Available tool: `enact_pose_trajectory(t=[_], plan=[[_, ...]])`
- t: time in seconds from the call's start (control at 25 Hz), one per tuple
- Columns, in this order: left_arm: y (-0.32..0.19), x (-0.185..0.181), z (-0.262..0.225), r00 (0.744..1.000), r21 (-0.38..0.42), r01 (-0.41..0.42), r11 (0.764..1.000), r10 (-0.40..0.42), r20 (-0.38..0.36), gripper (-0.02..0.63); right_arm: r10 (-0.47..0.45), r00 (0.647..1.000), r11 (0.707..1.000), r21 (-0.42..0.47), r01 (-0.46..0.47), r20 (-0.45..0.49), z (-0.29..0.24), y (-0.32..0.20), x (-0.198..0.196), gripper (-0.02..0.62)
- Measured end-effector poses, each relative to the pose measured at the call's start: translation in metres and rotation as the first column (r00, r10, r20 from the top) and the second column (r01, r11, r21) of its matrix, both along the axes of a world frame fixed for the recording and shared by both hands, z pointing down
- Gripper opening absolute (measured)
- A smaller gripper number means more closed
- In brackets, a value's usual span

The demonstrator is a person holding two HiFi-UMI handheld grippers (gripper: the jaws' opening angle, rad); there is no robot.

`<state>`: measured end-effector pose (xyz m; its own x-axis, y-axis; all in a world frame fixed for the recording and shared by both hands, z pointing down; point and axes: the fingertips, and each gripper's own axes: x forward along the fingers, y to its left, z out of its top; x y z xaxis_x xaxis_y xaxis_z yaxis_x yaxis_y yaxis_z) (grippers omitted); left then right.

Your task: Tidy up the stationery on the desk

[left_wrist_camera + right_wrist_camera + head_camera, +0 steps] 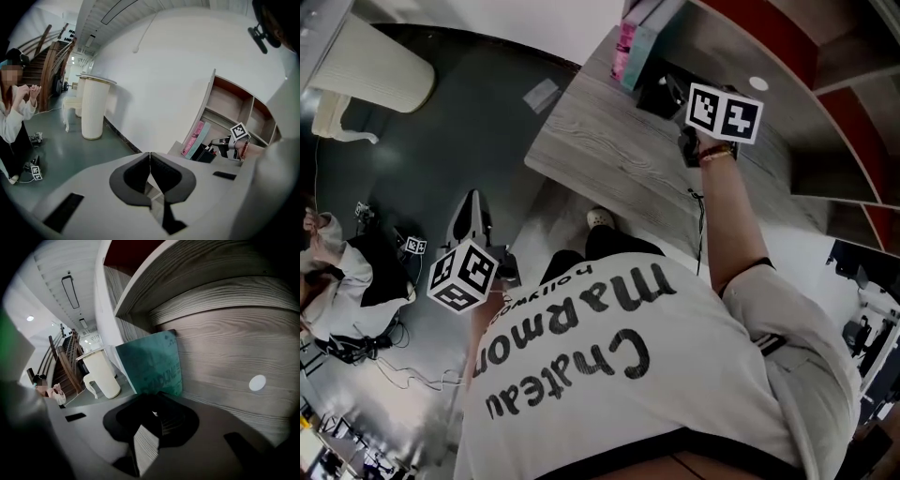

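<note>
A black pen holder (659, 92) stands on the wooden desk (609, 159) beside upright pink (624, 45) and teal books. My right gripper (682, 101) reaches over the holder under the shelves. In its own view the dark jaws meet, so the right gripper (152, 405) is shut, and the teal book (154, 364) stands just ahead. My left gripper (472, 199) hangs low, away from the desk and over the floor. Seen from its own camera, the left gripper (150, 157) is shut with nothing in it. That view also shows the pen holder (204, 153) and the pink book (194, 138).
Wooden shelves (825, 103) rise behind the desk. A white ribbed pillar (370, 66) stands on the grey floor. A person (337, 272) sits on the floor at the left among cables. A staircase (47, 61) is far off.
</note>
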<state>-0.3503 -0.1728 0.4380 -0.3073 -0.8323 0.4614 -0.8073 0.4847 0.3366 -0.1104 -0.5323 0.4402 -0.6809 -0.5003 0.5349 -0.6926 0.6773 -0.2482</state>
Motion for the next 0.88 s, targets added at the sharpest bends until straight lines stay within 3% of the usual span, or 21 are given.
enact_pose_trajectory(t=[0.36, 0.88], plan=[[0.003, -0.007, 0.006, 1.000, -0.011, 0.026, 1.000, -0.026, -0.008, 0.017, 0.002, 1.000, 0.999, -0.036, -0.002, -0.016, 0.020, -0.004, -0.013, 0.078], [0.001, -0.016, 0.008, 0.998, -0.017, 0.056, 0.998, -0.056, -0.012, 0.017, 0.015, 0.999, 0.998, -0.068, -0.012, 0.040, 0.024, -0.016, -0.021, 0.084]])
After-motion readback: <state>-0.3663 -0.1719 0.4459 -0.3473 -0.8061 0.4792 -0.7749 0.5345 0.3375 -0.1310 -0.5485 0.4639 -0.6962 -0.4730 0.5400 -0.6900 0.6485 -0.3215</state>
